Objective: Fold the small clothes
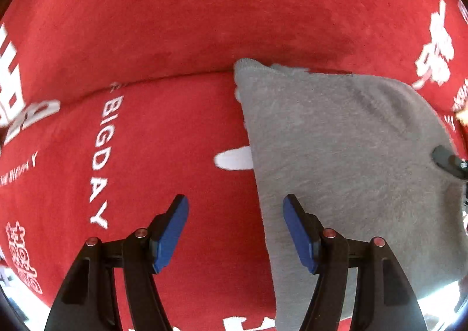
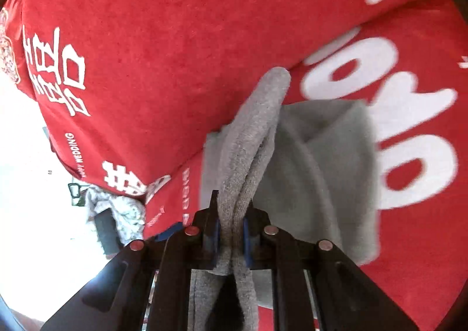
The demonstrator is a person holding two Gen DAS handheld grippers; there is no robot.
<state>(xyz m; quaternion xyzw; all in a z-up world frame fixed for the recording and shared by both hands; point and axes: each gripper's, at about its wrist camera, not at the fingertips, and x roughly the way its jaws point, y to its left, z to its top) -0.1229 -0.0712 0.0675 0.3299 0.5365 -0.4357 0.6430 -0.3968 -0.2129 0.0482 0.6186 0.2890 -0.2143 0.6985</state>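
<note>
A small grey knit garment (image 1: 345, 161) lies on a red cloth (image 1: 175, 23) with white lettering. My left gripper (image 1: 235, 214) is open and empty, its blue-padded fingers straddling the garment's left edge a little above it. My right gripper (image 2: 231, 231) is shut on a bunched fold of the grey garment (image 2: 327, 161) and lifts that fold off the cloth. The right gripper's tip also shows at the far right of the left wrist view (image 1: 447, 159).
The red cloth (image 2: 146, 53) covers a cushioned surface with a crease running across it. In the right wrist view a crumpled white cloth (image 2: 122, 208) and a dark object (image 2: 106, 233) lie past the red cloth's left edge, on a bright floor.
</note>
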